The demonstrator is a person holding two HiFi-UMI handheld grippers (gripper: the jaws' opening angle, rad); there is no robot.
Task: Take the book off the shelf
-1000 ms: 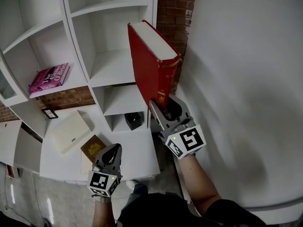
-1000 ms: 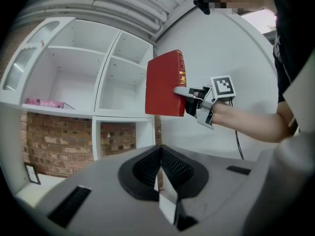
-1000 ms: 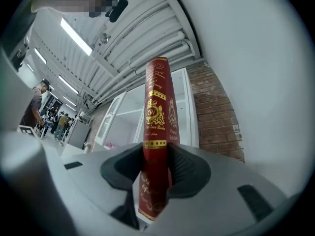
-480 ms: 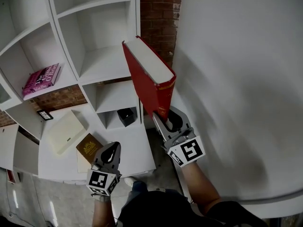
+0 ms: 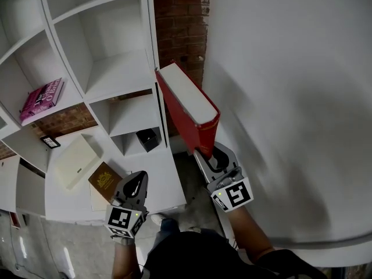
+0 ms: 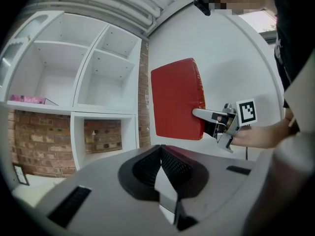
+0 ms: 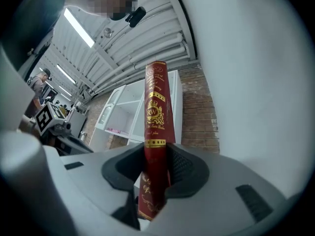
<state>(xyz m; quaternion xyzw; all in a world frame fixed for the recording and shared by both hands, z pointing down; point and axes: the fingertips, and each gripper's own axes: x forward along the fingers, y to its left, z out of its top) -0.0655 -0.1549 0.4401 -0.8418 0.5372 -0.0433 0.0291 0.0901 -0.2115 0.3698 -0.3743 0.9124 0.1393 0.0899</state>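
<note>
Your right gripper (image 5: 207, 154), its jaws just tightened, clamps the red book (image 5: 187, 100) clear of the shelf (image 5: 152, 68), hiding the book's lower corner. Your left gripper (image 6: 160, 154) sits closed and empty.

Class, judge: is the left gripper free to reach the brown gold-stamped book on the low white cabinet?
Probably yes: the left gripper, shut and empty, hovers right beside the brown gold-stamped book; nothing lies between them.
</note>
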